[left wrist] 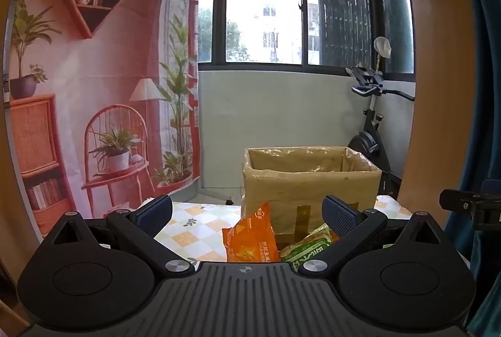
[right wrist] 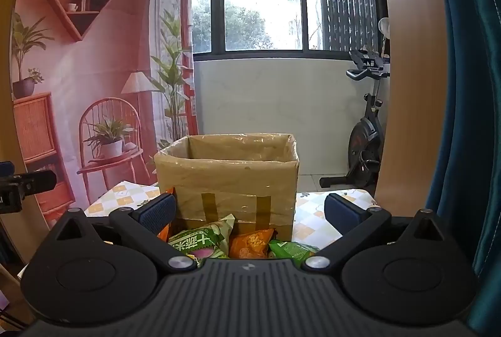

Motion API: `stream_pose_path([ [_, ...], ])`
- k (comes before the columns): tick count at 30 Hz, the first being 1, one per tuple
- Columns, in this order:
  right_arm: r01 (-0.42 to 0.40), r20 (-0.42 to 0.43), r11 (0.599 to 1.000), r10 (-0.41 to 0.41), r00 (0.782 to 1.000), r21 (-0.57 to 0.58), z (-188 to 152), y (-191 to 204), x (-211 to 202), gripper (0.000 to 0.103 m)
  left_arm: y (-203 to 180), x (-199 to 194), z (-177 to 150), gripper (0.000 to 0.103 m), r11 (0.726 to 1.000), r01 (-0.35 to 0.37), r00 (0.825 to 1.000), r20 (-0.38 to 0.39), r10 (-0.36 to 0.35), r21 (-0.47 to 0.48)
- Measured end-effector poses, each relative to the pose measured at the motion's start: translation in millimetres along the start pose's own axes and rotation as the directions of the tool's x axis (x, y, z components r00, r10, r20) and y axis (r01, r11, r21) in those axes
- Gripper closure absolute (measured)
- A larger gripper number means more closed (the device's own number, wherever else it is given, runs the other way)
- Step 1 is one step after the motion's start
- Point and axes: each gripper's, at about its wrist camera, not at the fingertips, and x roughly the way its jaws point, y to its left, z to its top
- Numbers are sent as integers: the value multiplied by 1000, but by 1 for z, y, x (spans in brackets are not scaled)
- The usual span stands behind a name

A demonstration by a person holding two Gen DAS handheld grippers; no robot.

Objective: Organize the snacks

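Observation:
An open cardboard box lined with clear plastic stands on the checkered tablecloth; in the left wrist view the box sits right of centre. Snack packets lie in front of it: a green packet, an orange packet and another green packet. The left wrist view shows an orange packet leaning against the box and a green packet. My left gripper is open above the packets, holding nothing. My right gripper is open too, nothing between its fingers.
The tablecloth extends left of the box. A printed backdrop hangs at the left, an exercise bike stands behind at the right under the window, and a teal curtain hangs at the far right.

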Motion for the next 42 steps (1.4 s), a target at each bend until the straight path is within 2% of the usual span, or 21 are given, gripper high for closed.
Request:
stream_pose_path([
  [5,5,-3,1000,-5,1000,-10,0,1,-1,0,0,-7,-1,0,1000,-4,1000,24,5,-23],
  [42,5,-6,1000,-5,1000,-9,-1,3,-2,0,1,-5,-2,0,1000,-9,1000,14,9,-22],
])
